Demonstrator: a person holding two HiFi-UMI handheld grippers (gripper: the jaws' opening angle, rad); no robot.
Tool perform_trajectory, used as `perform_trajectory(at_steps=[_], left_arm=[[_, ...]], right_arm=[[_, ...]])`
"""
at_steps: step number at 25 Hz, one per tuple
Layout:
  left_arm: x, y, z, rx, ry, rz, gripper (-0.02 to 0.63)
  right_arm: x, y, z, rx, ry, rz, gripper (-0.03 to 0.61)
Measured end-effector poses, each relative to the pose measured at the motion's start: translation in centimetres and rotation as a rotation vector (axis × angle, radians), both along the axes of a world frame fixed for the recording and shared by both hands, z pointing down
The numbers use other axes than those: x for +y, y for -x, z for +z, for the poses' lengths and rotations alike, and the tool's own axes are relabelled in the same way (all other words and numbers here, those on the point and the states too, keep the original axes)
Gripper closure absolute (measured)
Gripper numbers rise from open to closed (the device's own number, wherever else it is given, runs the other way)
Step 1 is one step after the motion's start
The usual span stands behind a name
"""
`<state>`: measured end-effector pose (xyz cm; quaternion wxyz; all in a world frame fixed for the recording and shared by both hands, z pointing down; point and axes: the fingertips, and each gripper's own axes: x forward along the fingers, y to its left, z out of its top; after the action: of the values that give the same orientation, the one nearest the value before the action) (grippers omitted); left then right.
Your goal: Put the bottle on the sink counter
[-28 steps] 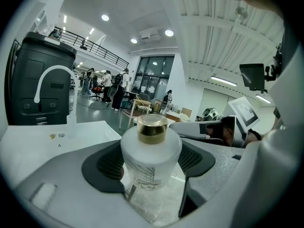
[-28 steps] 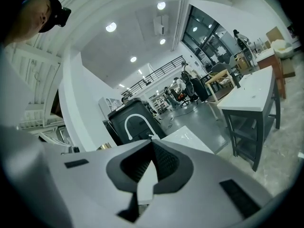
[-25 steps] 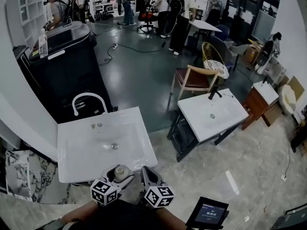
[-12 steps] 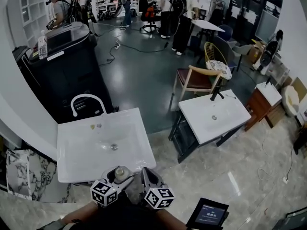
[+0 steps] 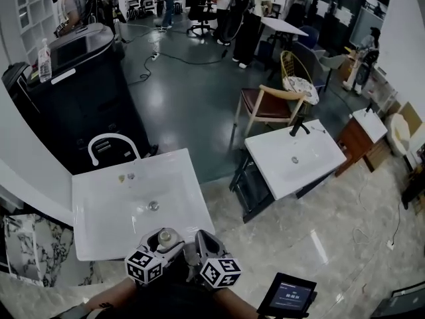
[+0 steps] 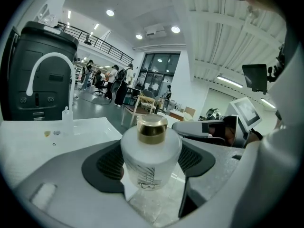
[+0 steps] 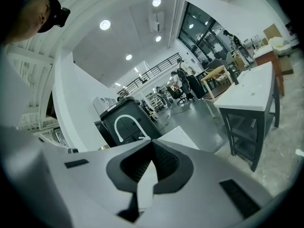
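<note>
The left gripper [image 5: 161,246] still has its jaws clamped on the frosted, gold-capped bottle [image 6: 151,151], held at the near edge of the white sink desk [image 5: 99,228]. The head view has drifted slightly; set-down remains. The right gripper [image 5: 202,243] jaws meet, empty.

My left gripper [image 5: 163,244] and right gripper [image 5: 200,242] both have pale grey moulded shells. Each has a marker cube with black-and-white squares, the left cube [image 5: 144,266] and the right cube [image 5: 220,272]. Black ribbed pads [image 6: 107,163] line the jaw faces, and the right pads [image 7: 137,168] look the same. The right shell has black rectangular insets [image 7: 233,190]. The operator wears a dark top [image 5: 166,301].
</note>
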<state>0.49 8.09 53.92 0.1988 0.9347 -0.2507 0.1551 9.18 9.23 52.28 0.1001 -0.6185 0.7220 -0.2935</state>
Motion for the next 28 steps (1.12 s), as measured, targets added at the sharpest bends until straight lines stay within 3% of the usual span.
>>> perform_trajectory(at_steps=[15, 22, 28], left_arm=[[-13.0, -1.4, 0.5, 0.047, 0.011, -0.015, 0.278], [-17.7, 0.7, 2.4, 0.059, 0.051, -0.064, 0.278], [-18.7, 2.3, 3.1, 0.058, 0.074, -0.106, 0.278]], right_arm=[[-11.8, -1.2, 0.4, 0.069, 0.058, -0.011, 0.583], [-15.6, 0.6, 2.6, 0.093, 0.133, -0.045, 0.583], [-17.0, 1.3, 2.4, 0.115, 0.15, -0.071, 0.583]])
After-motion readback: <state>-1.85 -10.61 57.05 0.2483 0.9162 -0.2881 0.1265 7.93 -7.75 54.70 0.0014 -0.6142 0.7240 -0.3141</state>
